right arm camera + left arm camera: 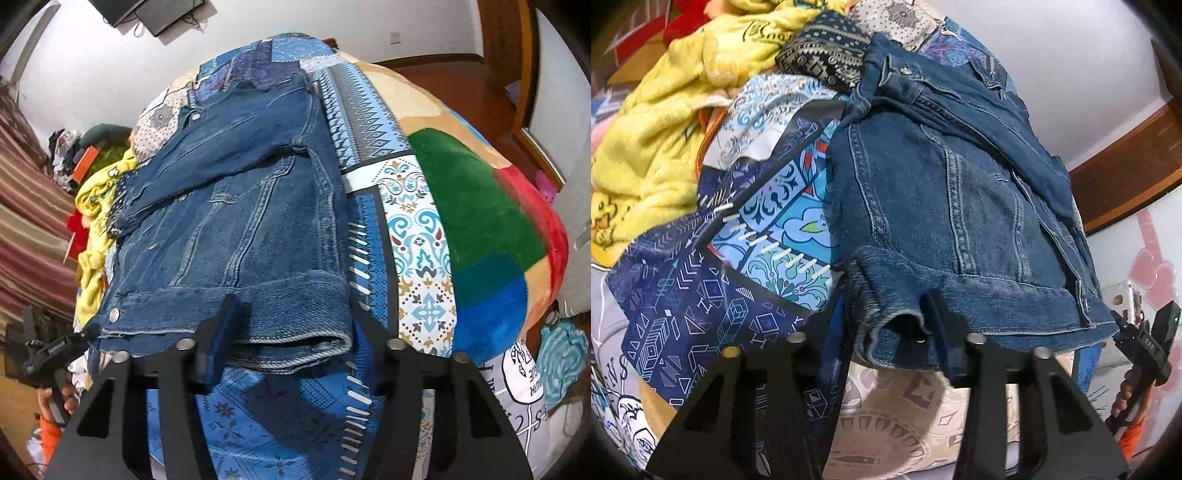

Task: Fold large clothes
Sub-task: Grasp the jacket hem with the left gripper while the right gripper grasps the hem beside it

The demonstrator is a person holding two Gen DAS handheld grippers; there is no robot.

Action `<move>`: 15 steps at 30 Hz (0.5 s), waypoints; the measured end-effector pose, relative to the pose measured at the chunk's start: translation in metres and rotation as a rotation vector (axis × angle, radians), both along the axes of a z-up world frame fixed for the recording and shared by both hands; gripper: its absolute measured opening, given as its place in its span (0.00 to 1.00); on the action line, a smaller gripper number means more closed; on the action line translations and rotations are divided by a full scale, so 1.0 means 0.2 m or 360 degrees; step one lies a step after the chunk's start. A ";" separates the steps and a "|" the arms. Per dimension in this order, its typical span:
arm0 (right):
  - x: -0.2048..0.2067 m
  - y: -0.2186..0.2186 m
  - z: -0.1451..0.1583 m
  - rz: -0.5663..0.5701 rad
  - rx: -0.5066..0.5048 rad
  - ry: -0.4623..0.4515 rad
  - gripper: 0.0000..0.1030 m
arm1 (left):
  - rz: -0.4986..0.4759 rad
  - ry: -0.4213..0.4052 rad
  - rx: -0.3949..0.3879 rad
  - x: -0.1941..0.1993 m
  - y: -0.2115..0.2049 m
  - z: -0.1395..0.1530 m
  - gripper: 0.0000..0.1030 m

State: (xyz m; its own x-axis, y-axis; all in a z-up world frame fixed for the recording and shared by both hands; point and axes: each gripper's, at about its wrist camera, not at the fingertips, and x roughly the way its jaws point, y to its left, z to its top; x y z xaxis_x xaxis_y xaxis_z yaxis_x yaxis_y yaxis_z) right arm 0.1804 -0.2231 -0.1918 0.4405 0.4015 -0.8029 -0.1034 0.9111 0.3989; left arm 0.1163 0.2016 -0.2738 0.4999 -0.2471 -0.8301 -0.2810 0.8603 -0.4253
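A denim jacket [953, 206] lies on a bed covered by a blue patchwork quilt [701, 314], its hem band at the near edge of the bed and its collar toward the far edge; one sleeve is folded across the body.

The left hand-held gripper [886, 338] is at the hem's left corner; one finger [942, 325] lies on top of the denim, the other finger is hidden by the cloth and the quilt, and the jaws stand narrow with the hem between them; whether the pads actually press the cloth I cannot tell.

The right hand-held gripper [291, 332] is at the hem's right corner; its left finger [218, 336] rests on the denim, its right finger [364, 321] stands just beside the folded corner over the quilt; the jaws are partway closed with the corner between them, and whether that right pad touches the cloth cannot be told.

A yellow fleece garment [657, 140] is heaped at the far left edge of the bed; a green, red and blue blanket [476, 206] covers the right edge.
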 end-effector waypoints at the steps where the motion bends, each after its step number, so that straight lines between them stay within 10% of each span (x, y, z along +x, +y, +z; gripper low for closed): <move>1: 0.00 0.00 0.00 -0.0007 0.0015 0.0004 0.37 | 0.0005 -0.0008 0.0001 0.00 0.00 0.00 0.31; 5: -0.01 -0.02 0.02 -0.0037 -0.0004 -0.0022 0.17 | 0.0060 -0.0087 -0.0010 0.00 0.02 0.07 0.19; 15: 0.09 0.04 0.20 0.0049 -0.0010 -0.0216 0.12 | 0.0038 -0.0357 0.0059 0.10 0.00 0.36 0.11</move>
